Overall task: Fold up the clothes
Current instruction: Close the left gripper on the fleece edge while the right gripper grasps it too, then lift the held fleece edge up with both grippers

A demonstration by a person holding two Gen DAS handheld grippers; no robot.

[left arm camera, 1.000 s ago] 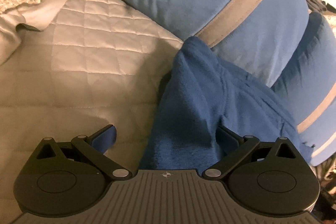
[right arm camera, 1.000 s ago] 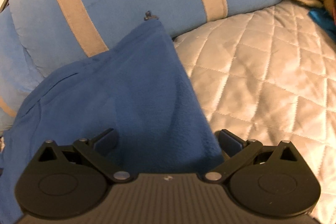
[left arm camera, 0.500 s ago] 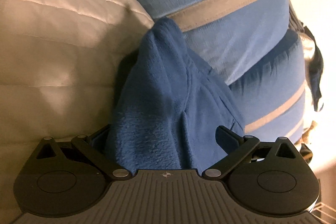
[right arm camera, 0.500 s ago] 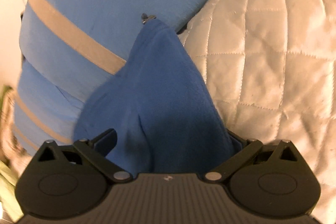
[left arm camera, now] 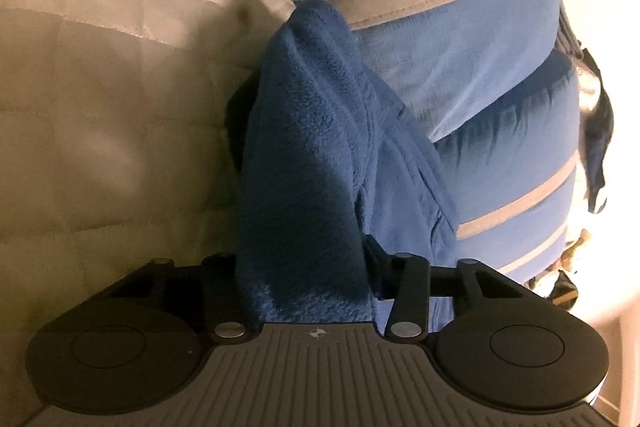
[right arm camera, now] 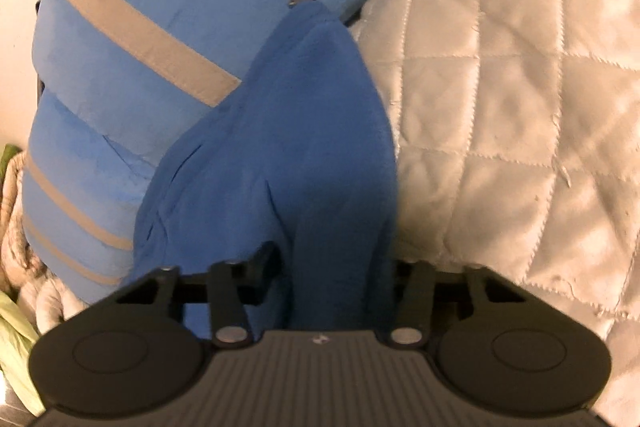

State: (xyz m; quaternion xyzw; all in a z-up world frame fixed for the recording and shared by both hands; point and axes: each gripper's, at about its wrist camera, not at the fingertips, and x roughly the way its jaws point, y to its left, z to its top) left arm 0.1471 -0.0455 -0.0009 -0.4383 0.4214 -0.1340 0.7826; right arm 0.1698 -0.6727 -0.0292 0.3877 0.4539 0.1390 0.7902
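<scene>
Both fingers [left arm camera: 248, 267] closed, fleece garment [left arm camera: 304, 163] between

Blue fleece garment [left arm camera: 304, 163] (bunched, draped), against striped pillows

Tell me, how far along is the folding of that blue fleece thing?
Early, it seems. Done: both grippers have clamped the blue fleece garment, the left gripper and the right gripper each pinching a bunched edge. In hand: it hangs stretched toward the striped blue pillow, above the quilted bedspread. Left: no neat fold shows yet, so laying flat and folding remain.
</scene>
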